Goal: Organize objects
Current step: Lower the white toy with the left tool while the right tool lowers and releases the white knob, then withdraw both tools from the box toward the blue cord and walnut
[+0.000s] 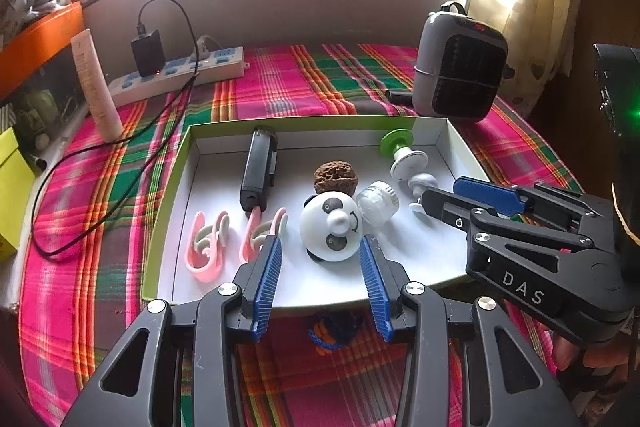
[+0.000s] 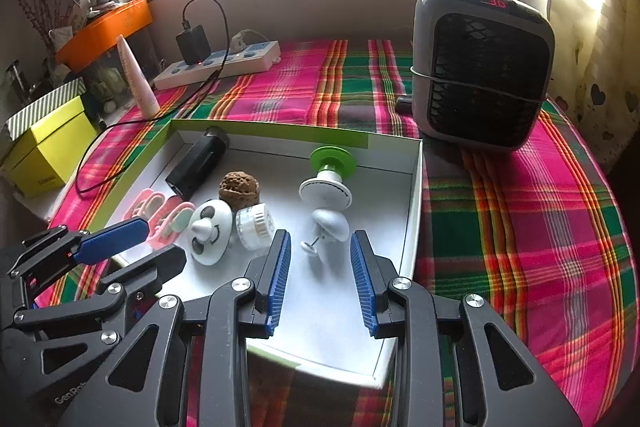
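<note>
A shallow white tray with a green rim sits on the plaid cloth. In it lie a black cylinder, two pink clips, a panda toy, a walnut, a clear jar, a green-and-white spool and a small white knob piece. My left gripper is open just in front of the panda. My right gripper is open around the white knob piece, holding nothing.
A grey fan heater stands at the back right. A power strip with a charger and cable and a cream tube are at the back left. A yellow box stands left. A blue-orange knitted item lies before the tray.
</note>
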The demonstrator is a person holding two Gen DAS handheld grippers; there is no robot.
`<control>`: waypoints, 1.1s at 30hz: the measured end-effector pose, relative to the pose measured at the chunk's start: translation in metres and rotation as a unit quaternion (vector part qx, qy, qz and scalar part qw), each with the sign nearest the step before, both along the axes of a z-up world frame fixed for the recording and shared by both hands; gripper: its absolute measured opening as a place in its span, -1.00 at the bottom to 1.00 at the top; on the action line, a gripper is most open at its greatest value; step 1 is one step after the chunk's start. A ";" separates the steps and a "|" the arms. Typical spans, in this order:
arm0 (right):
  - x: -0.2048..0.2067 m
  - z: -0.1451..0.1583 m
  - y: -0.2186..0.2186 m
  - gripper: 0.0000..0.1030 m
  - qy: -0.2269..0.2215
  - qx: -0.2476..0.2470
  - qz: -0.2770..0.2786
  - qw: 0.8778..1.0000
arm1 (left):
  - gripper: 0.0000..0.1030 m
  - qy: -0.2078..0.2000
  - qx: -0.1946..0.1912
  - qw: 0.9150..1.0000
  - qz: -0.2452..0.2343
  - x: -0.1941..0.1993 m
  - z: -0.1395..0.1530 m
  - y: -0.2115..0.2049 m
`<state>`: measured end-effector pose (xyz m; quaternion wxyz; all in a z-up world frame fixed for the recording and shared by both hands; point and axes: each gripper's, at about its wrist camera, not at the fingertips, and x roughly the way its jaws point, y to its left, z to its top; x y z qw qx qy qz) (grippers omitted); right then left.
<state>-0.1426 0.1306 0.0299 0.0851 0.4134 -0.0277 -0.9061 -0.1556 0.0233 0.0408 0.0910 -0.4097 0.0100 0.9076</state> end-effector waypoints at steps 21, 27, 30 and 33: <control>0.039 0.014 -0.010 -0.37 0.029 0.005 -0.004 1.000 | -0.23 0.012 0.007 1.000 0.026 0.036 0.009 -0.015; 0.049 0.017 -0.010 -0.37 0.035 0.004 -0.007 0.999 | -0.23 0.016 0.007 0.999 0.032 0.044 0.011 -0.020; 0.053 0.017 -0.011 -0.37 0.036 0.006 -0.007 0.999 | -0.23 0.017 0.005 0.999 0.035 0.048 0.011 -0.022; 0.057 0.017 -0.011 -0.37 0.037 0.004 -0.008 0.999 | -0.23 0.016 0.005 0.999 0.036 0.051 0.011 -0.022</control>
